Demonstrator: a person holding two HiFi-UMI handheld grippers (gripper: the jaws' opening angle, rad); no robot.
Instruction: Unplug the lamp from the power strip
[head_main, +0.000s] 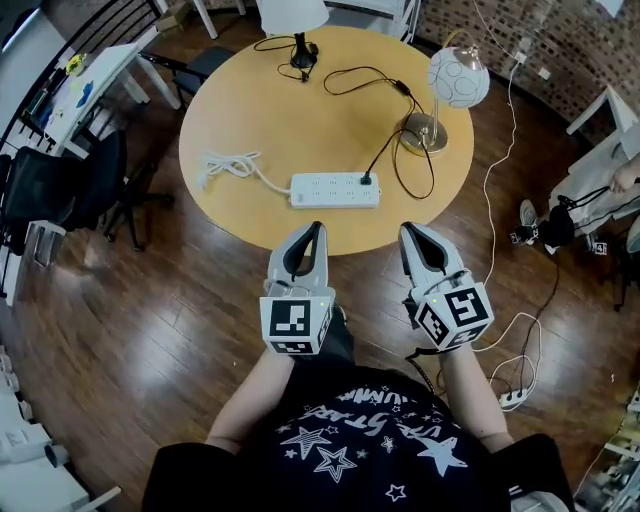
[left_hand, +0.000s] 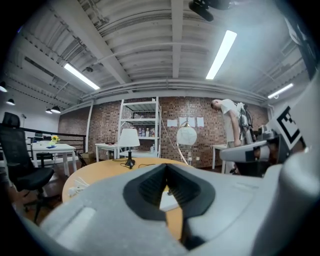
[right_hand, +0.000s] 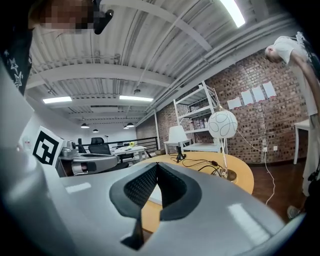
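A white power strip (head_main: 335, 190) lies near the front edge of the round wooden table (head_main: 230, 90). A black plug (head_main: 367, 181) sits in its right end. The plug's black cord loops back to a globe-shade lamp (head_main: 458, 77) on a brass base (head_main: 425, 133) at the table's right. My left gripper (head_main: 317, 230) and right gripper (head_main: 409, 231) hover side by side at the table's front edge, short of the strip. Both are shut and hold nothing. The globe lamp (right_hand: 223, 124) also shows in the right gripper view, past the right gripper (right_hand: 156, 166). The left gripper (left_hand: 166, 167) points across the table.
A second lamp with a white shade (head_main: 293, 15) and a black cord stands at the table's far side. The strip's white cable (head_main: 230, 165) lies coiled on the left. Black office chairs (head_main: 60, 190) stand at left. A person (left_hand: 230, 120) bends over by the brick wall. Cables and another strip (head_main: 510, 398) lie on the floor at right.
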